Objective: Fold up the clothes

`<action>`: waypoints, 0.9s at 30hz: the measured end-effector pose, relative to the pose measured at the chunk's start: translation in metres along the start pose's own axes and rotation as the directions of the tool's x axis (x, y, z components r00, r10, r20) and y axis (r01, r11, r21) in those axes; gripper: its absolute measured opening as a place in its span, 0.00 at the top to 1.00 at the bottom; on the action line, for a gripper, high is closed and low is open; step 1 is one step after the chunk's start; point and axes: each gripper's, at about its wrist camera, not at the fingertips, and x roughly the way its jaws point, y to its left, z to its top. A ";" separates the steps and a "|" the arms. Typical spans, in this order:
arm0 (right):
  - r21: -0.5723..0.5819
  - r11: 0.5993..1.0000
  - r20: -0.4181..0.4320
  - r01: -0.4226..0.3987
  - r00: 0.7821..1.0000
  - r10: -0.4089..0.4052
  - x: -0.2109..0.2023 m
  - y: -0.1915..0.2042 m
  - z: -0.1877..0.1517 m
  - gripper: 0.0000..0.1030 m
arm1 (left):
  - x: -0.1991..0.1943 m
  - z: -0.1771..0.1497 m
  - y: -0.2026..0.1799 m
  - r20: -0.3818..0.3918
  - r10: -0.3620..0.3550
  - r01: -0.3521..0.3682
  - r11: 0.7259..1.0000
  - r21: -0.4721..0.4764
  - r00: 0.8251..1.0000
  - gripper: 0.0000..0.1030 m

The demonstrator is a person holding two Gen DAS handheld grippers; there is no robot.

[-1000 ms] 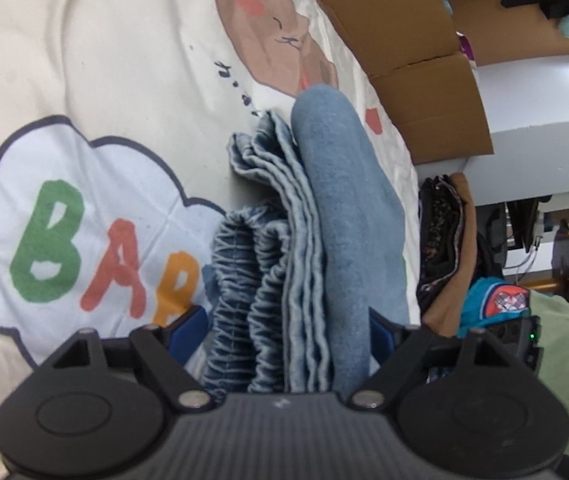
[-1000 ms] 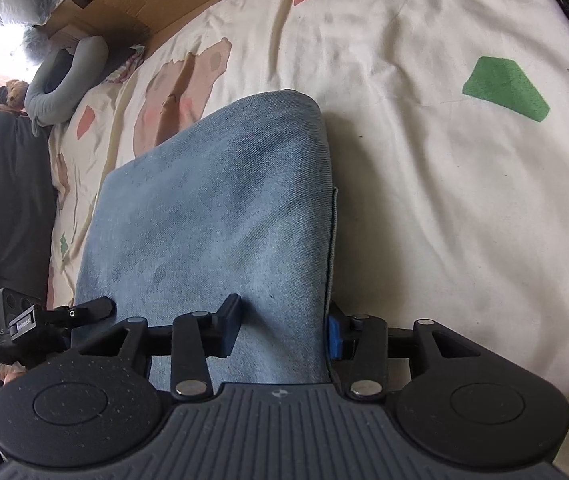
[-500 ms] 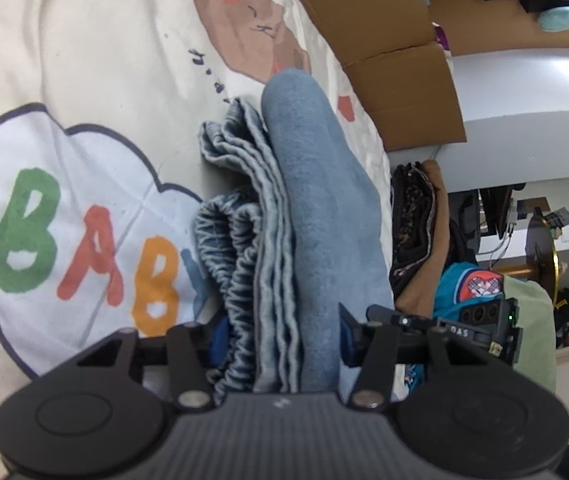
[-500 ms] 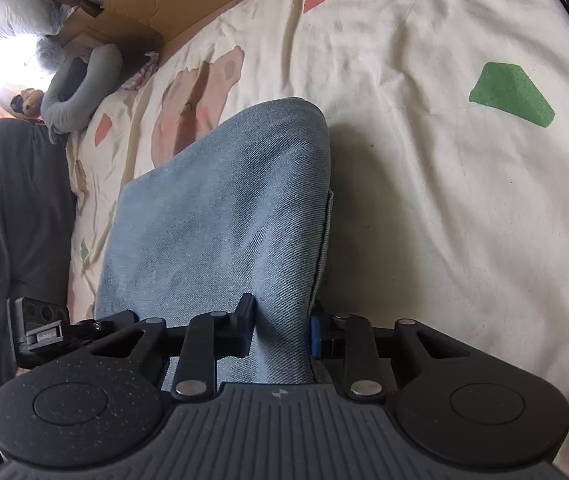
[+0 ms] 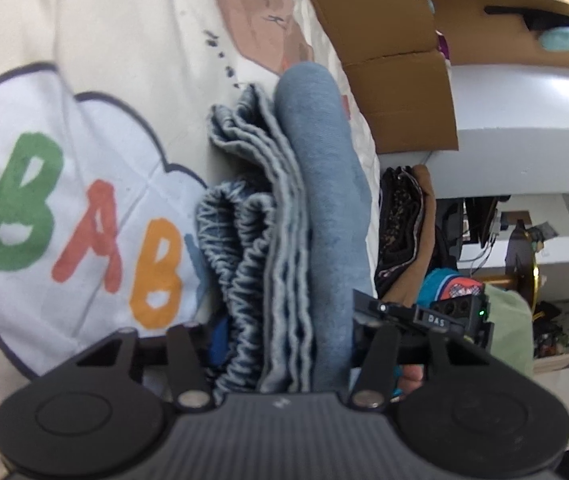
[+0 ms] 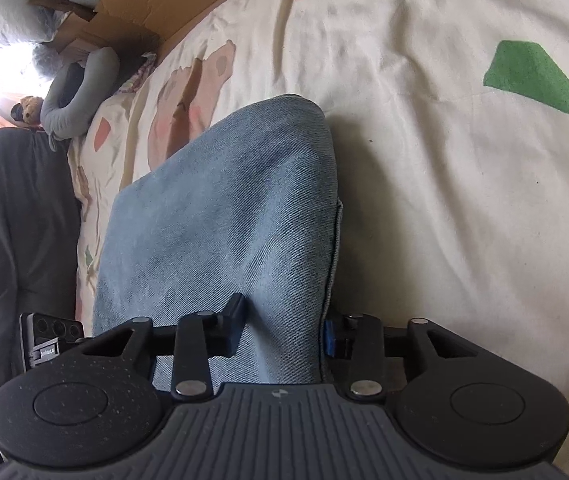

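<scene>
On the cream printed bedsheet point(image 5: 96, 60) lies a folded denim garment point(image 5: 316, 208), its long axis running straight away from both grippers, so each meets one near end of the bundle. At the left, the left gripper point(image 5: 284, 340) straddles the whole stack, elastic waistband and layered edges included; its jaws have just been closing and now press both flanks at a middling width. Further right, the right gripper point(image 6: 284, 328) pinches a narrower fold of the same denim, jaws fairly narrow, pads pressing the cloth. Both hands seem equally near; a joint lift looks ready.
</scene>
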 end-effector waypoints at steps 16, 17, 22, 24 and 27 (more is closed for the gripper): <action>-0.098 0.992 0.033 -0.078 0.996 0.081 -0.057 0.044 0.005 0.79 | -0.026 -0.004 -0.069 0.026 0.031 -0.033 0.998 0.053 0.999 0.59; -0.098 0.992 0.032 -0.078 0.996 0.081 -0.061 0.047 0.007 0.79 | -0.029 -0.003 -0.074 0.028 0.032 -0.034 0.998 0.053 0.999 0.59; -0.101 0.992 0.027 -0.075 0.997 0.078 -0.084 0.075 0.019 0.79 | -0.047 0.004 -0.102 0.035 0.050 -0.052 0.998 0.043 0.998 0.59; -0.108 0.991 0.037 -0.084 0.995 0.088 -0.097 0.088 0.025 0.79 | -0.056 0.010 -0.118 0.039 0.051 -0.053 0.997 0.051 0.998 0.60; -0.118 0.988 0.060 -0.102 0.992 0.110 -0.121 0.108 0.037 0.79 | -0.068 0.020 -0.153 0.046 0.051 -0.054 0.995 0.082 0.998 0.60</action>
